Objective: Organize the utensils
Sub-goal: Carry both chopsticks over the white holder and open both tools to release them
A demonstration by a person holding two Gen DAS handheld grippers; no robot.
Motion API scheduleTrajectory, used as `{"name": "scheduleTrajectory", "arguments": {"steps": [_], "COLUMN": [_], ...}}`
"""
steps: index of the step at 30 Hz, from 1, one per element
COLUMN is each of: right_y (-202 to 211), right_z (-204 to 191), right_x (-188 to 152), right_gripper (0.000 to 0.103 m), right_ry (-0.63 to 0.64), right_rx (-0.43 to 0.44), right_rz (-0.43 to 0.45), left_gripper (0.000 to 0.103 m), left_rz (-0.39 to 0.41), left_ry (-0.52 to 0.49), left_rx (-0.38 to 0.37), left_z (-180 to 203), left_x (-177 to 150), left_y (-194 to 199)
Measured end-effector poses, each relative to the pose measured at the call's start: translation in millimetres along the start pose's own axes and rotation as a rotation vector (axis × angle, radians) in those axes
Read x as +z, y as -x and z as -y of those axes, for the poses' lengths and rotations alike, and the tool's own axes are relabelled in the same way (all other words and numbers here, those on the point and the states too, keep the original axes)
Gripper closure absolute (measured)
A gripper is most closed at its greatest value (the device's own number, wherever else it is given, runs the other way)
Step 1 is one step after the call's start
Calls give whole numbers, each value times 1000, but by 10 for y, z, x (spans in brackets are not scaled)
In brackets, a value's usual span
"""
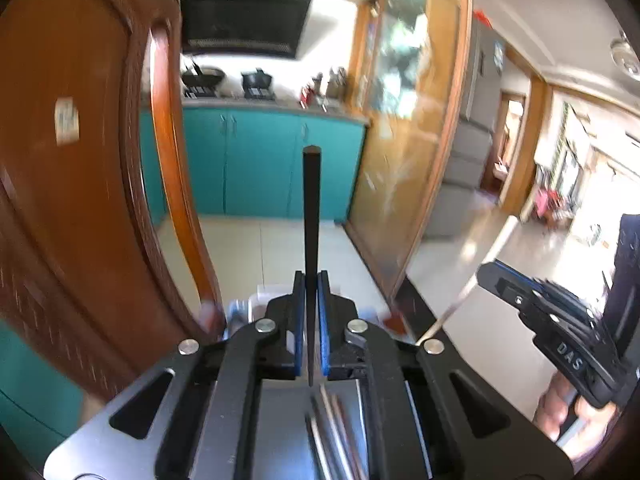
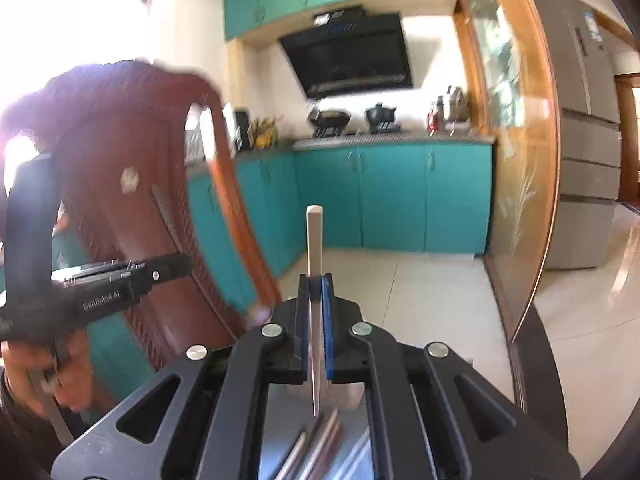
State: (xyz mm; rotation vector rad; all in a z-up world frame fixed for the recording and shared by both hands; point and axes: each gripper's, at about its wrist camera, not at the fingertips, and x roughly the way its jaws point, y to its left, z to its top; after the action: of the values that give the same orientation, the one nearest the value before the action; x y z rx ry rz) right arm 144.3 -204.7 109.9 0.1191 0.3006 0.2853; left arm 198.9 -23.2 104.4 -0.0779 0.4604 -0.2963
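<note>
Left tongs (image 1: 311, 312) level, clamping black chopstick (image 1: 311, 216).

The left gripper (image 1: 311, 300) pointed slightly downward, its blue-padded jaws clamped tight — as did the right gripper (image 2: 316, 300), held level beside it. A bare hand (image 2: 48, 372) gripped the left handle; another hand (image 1: 560, 408) the right.

Bright daylight, window (image 2: 100, 4) blown out top-left in right wrist view, motion blur on chair (image 1: 80, 160) and glass door (image 1: 404, 128), heavy fisheye bending and dark vignette at edges.
</note>
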Motion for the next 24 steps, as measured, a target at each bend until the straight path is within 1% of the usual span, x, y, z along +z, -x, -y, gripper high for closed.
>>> {"name": "scheduleTrajectory", "arguments": {"steps": [3, 5, 6, 7, 8, 9, 10, 11, 12, 14, 16, 18, 19, 20, 21, 23, 24], "right_y": [-101, -247, -349, -487, -565, -712, -786, -879, -917, -986, -1003, -950, -903, -825, -730, -486, -326], "right_z": [31, 33, 5, -37, -49, -70, -83, -87, -83, -79, -50, -8, -6, -10, -31, -64, -77], "right_x": [200, 226, 187, 106, 47, -76, -144, -272, -332, -471, -522, -560, -559, -561, -569, -603, -633], "right_gripper": [96, 96, 96, 96, 97, 97, 97, 97, 97, 97, 97, 96, 94, 91, 89, 81, 79], "right_ry": [-43, -50, -27, 4, 17, 36, 43, 56, 65, 81, 68, 49, 49, 50, 51, 53, 54], "right_rx": [-21, -49, -75, -99, -105, -112, -115, -118, -118, -120, -116, -107, -106, -103, -98, -81, -63], "right_rz": [106, 147, 157, 148, 134, 98, 80, 53, 42, 17, -3, -8, -2, 11, 27, 65, 90], "left_gripper": [96, 96, 96, 96, 96, 96, 96, 96, 96, 96, 96, 96, 95, 91, 91, 89, 88], "left_rz": [71, 80, 76, 65, 55, 44, 28, -6, -24, -45, -56, -49, -40, -30, -24, -13, -9], "left_ry": [17, 40, 54, 55, 51, 43, 39, 49, 62, 83, 92, 89, 83, 72, 67, 55, 47], "left_rx": [33, 43, 57, 74, 97, 129, 144, 151, 150, 145, 140, 136, 137, 135, 130, 115, 105], "left_z": [-3, -46, -74, -104, -123, -149, -179, -231, -276, -352, -394, -391, -391, -374, -357, -302, -273], "left_x": [162, 165, 134, 100, 50, -35, -108, -213, -266, -373, -482, -538, -552, -576, -586, -633, -676], "left_y": [-167, -352, -481, -607, -726, -867, -973, -1091, -1142, -1190, -1173, -1099, -1064, -993, -936, -810, -729]}}
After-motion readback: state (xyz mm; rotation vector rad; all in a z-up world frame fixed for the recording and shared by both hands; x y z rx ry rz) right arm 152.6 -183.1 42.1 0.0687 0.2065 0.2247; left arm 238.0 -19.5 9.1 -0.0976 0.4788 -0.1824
